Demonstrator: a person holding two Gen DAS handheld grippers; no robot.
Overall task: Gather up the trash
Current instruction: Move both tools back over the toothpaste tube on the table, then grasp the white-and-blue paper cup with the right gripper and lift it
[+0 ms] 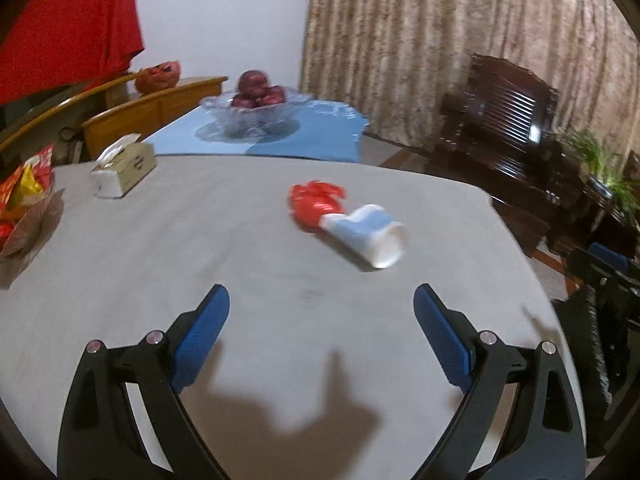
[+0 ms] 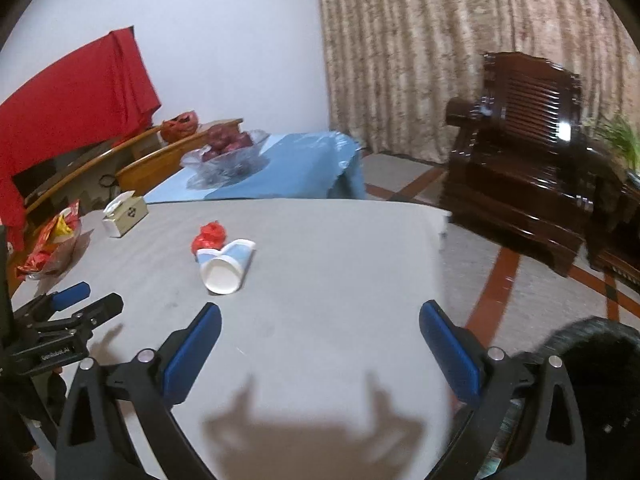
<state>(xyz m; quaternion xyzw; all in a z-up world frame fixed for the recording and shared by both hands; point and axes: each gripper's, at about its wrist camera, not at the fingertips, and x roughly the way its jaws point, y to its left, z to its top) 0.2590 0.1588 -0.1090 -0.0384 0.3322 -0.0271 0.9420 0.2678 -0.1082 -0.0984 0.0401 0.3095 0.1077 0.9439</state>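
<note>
A white and blue paper cup [image 1: 366, 234] lies on its side on the grey table [image 1: 160, 248], touching a crumpled red wrapper [image 1: 316, 202] behind it. My left gripper [image 1: 322, 300] is open and empty, a short way in front of the cup. In the right wrist view the cup [image 2: 225, 264] and the red wrapper [image 2: 209, 236] lie ahead to the left. My right gripper [image 2: 320, 316] is open and empty above the table [image 2: 340, 260]. The left gripper [image 2: 72, 304] shows at the left edge of that view.
A tissue box [image 1: 126, 166] and a basket of snack packets [image 1: 28, 200] stand at the table's far left. A glass bowl of red fruit [image 1: 256, 100] sits on a blue-covered table behind. A dark wooden armchair [image 2: 524, 160] stands to the right, past the table's edge.
</note>
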